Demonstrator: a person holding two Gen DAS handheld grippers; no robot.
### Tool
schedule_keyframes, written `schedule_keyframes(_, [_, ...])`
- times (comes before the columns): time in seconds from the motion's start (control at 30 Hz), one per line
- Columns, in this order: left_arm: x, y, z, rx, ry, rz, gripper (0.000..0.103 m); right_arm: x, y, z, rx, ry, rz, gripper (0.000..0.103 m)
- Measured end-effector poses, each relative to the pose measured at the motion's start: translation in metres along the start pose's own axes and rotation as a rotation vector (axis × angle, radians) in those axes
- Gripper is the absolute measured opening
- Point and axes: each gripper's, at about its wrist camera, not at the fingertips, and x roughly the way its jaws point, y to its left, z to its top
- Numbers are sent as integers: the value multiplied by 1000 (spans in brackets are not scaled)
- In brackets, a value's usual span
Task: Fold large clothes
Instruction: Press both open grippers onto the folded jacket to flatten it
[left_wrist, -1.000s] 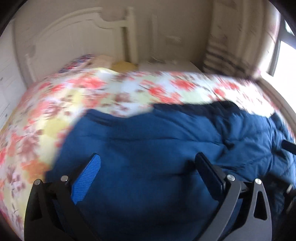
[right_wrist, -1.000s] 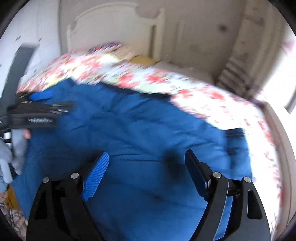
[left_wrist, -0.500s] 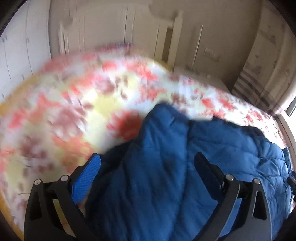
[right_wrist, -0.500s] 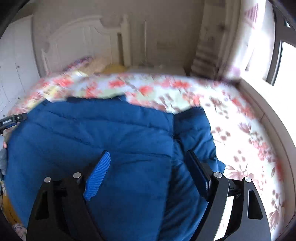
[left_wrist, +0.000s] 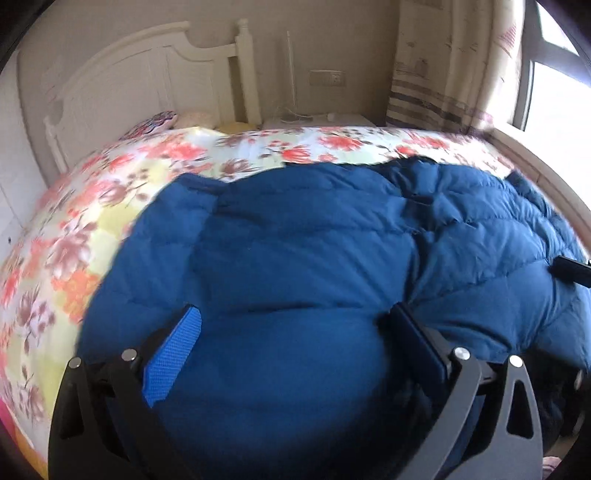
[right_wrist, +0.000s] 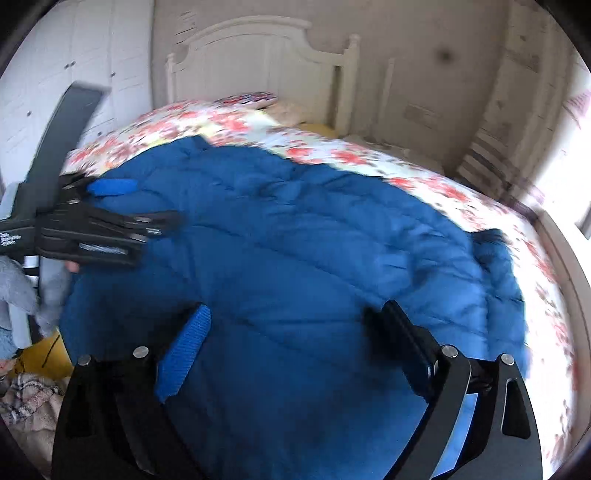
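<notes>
Below both grippers' spread jaws, blue jacket (left_wrist: 314, 258)

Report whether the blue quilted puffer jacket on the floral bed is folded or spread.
Mostly spread: the blue quilted puffer jacket covers much of the floral bedspread; its right edge looks bunched, possibly doubled over. Cannot tell more.

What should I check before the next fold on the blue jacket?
1. Left gripper open, nothing pinched: ok.
2. Right gripper open, nothing pinched: ok.
3. Blue jacket fully on the floral bedspread: cannot tell, near edge hidden behind the fingers.
4. Jacket lying flat: not ok, puffy, with a ridge at its right side.
5. Grippers apart: ok, the left one sits at the jacket's left edge in the right wrist view.
6. Image sharpness: not ok, motion blur in both views.
</notes>
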Motion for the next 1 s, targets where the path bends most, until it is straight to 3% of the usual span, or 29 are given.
schedule_keyframes(0.17, [-14,68,-21,-127,-6,50,101,-24,-58,-34,148,-14,-51,89])
schedule_keyframes(0.27, [-16,89,-38,-155,-26,25,101,-25,-86,-62,263,-39,9,90])
schedule_keyframes(0.47, [-16,88,-41,-134,-14,55,101,-35,-73,-51,263,-8,-82,90])
schedule_keyframes(0.6, [-14,89,-43,-134,-21,43,101,-52,-36,-42,162,-91,-9,90])
schedule_keyframes(0.73, [-13,91,-43,-132,-20,38,101,-32,-10,-51,48,-49,3,91])
schedule_keyframes(0.8, [-12,91,-43,-130,-22,34,101,-33,-23,-55,72,-54,26,91])
schedule_keyframes(1.0, [-12,93,-43,-128,-21,30,101,-65,-77,-88,223,-70,-77,91])
